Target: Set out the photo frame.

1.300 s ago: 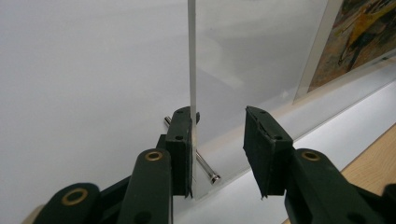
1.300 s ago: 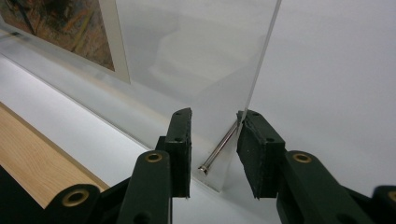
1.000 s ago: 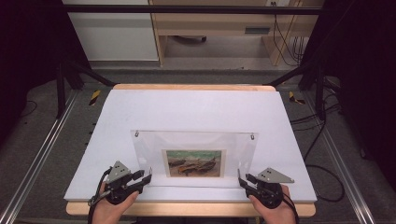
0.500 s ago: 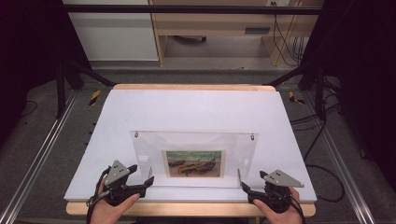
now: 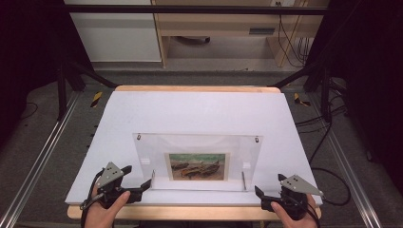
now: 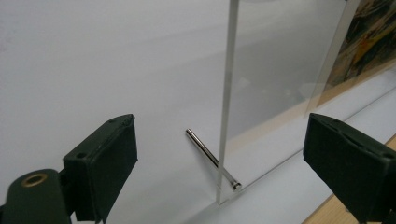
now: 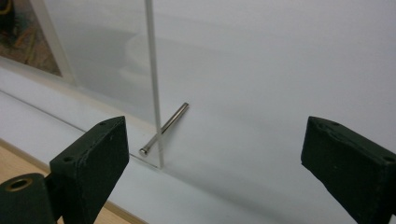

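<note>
Frame: clear acrylic picture frame (image 5: 197, 159) stands upright near the worktop's (image 5: 199, 109) front edge, propped on metal pins (image 6: 212, 158).
Left gripper (image 5: 135, 183): fingers just opened, released, beside frame's left edge.
Right gripper (image 5: 268, 187): fingers just opened, released, near right edge.

Lab-type recording setup, not a home: a white board (image 5: 199, 114) laid on a wooden table (image 5: 195, 89) sits inside a black metal frame (image 5: 190, 8), with aluminium rails (image 5: 33, 166) running along both sides on grey carpet. Loose cables (image 5: 328, 137) trail on the floor at right and hang by the plain wooden desk (image 5: 223, 23) at the back, next to a white cabinet (image 5: 114, 33); yellow-black tape marks (image 5: 96, 98) sit on the floor near the frame legs. Surroundings dark, light only on the work surface, like a staged data-capture station.
</note>
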A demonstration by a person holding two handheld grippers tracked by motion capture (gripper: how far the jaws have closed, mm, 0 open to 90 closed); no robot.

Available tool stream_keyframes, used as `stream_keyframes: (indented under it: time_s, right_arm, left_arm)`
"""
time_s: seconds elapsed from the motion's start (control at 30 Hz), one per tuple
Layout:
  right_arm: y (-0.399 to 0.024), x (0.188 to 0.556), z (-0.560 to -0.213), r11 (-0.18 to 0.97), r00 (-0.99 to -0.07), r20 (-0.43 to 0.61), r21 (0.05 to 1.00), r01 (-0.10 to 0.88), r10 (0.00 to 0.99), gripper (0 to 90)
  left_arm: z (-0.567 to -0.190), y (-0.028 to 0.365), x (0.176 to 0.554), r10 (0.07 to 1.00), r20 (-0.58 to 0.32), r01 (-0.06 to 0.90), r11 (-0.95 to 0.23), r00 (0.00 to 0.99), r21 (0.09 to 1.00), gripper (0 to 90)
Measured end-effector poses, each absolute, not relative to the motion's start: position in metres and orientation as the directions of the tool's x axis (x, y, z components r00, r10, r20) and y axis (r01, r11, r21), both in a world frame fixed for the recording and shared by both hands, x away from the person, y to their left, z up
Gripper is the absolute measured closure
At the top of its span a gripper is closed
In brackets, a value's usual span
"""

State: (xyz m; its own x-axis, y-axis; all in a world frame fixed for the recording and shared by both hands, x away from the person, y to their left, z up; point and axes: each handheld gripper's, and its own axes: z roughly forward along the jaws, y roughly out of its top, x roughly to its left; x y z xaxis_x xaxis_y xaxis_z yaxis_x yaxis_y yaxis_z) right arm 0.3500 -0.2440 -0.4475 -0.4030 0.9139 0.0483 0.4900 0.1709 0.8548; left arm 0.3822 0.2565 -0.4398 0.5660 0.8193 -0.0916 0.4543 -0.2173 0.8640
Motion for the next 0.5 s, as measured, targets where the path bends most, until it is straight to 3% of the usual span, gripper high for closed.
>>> stream_keyframes:
  time_s: [0.43, 0.5]
  right_arm:
    - [-0.264, 0.356, -0.450, 0.135, -0.308, 0.034, 0.849, 0.510, 0.951, 8.5]
    - [-0.266, 0.360, -0.452, 0.143, -0.290, 0.014, 0.847, 0.513, 0.957, 9.3]
  left_arm:
    - [-0.440, 0.287, 0.391, 0.884, -0.047, 0.468, -0.200, 0.465, 0.861, 9.3]
    - [-0.441, 0.290, 0.393, 0.889, -0.039, 0.466, -0.202, 0.457, 0.861, 13.1]
